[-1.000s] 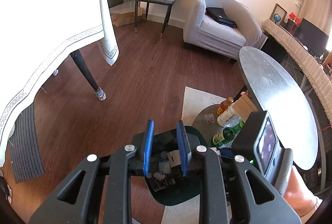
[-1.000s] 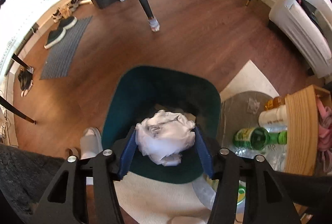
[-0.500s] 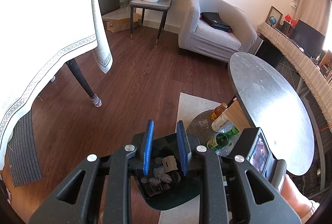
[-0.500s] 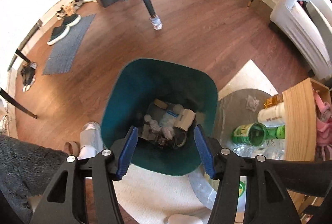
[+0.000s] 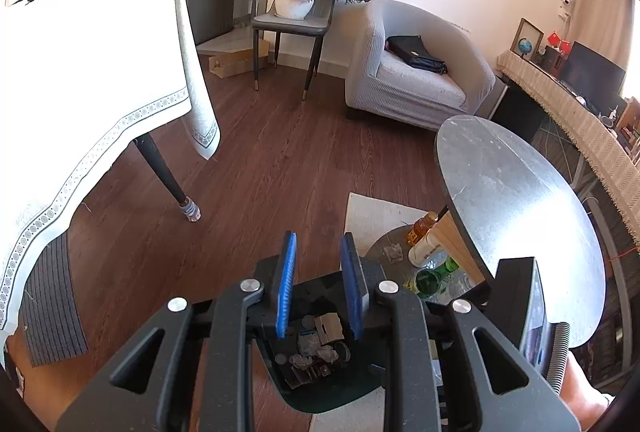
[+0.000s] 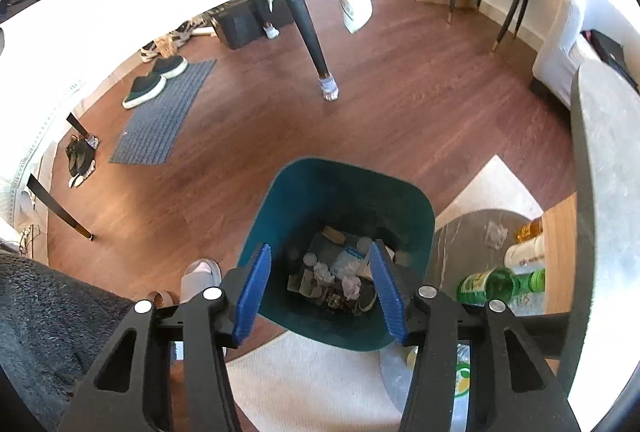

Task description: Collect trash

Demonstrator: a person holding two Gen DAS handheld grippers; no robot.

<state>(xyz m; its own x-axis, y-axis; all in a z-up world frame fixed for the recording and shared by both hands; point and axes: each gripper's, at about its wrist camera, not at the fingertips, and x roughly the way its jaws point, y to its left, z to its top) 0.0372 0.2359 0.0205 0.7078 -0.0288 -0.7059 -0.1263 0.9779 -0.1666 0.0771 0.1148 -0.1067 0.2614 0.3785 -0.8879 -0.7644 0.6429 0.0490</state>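
A: Where does your trash lie?
B: In the teal bin, half hidden by your empty, closing right gripper.
A: Your left gripper?
B: Jaws narrowly parted, empty.

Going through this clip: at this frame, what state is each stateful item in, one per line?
Left gripper: jaws apart, nothing between them.
Right gripper: jaws closing, nothing between them, above the bin.
Trash bin: upright, no lid, crumpled paper and scraps at the bottom.
Green bottle: lying on its side on the low shelf.
Crumpled scrap: loose on the low shelf, not yet collected.
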